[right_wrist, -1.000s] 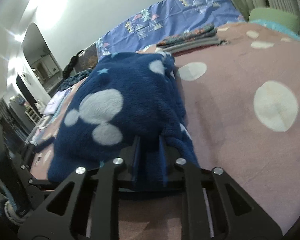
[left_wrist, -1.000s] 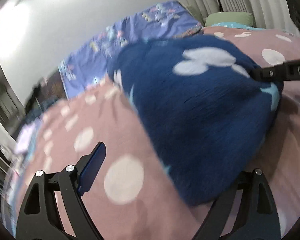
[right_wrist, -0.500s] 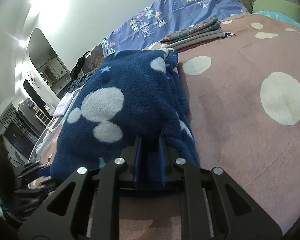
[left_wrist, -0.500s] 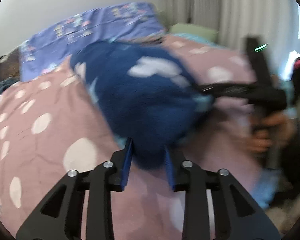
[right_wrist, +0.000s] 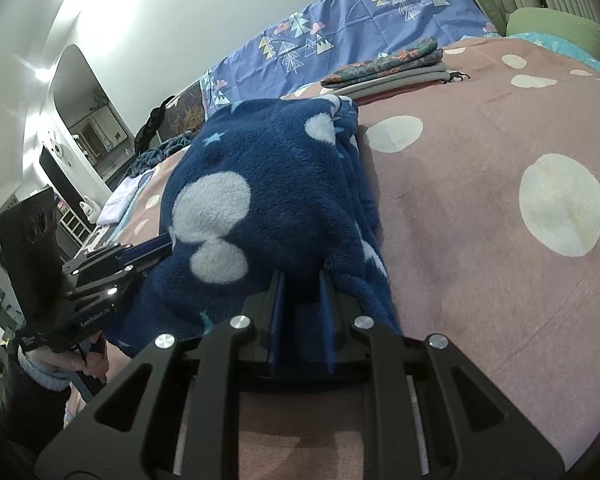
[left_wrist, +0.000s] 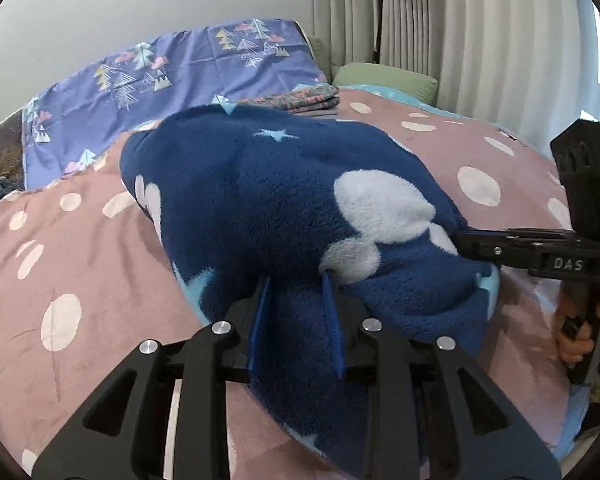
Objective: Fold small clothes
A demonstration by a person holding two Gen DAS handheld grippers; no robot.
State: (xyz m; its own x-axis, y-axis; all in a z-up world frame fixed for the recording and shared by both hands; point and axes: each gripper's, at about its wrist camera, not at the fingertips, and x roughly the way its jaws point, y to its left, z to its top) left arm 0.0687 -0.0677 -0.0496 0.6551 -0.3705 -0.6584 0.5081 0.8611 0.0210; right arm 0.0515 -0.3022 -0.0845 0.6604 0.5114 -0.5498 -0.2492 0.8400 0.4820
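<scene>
Left wrist view: the left gripper (left_wrist: 296, 280) has its jaws pinched on the near edge of the blue fleece garment (left_wrist: 268, 196), lying bunched on the pink dotted bedspread (left_wrist: 60, 264). The right gripper (right_wrist: 300, 276) has its jaws nearly closed, clamping the garment's other near corner.

The navy garment (left_wrist: 284, 200) is thick, fuzzy fleece, matt and rough-napped. The pink dotted blanket (right_wrist: 480, 240) is smooth, velvety cloth. The left gripper (left_wrist: 296, 280) is matt black plastic with shiny metal screws and blue fingers (left_wrist: 332, 320).
</scene>
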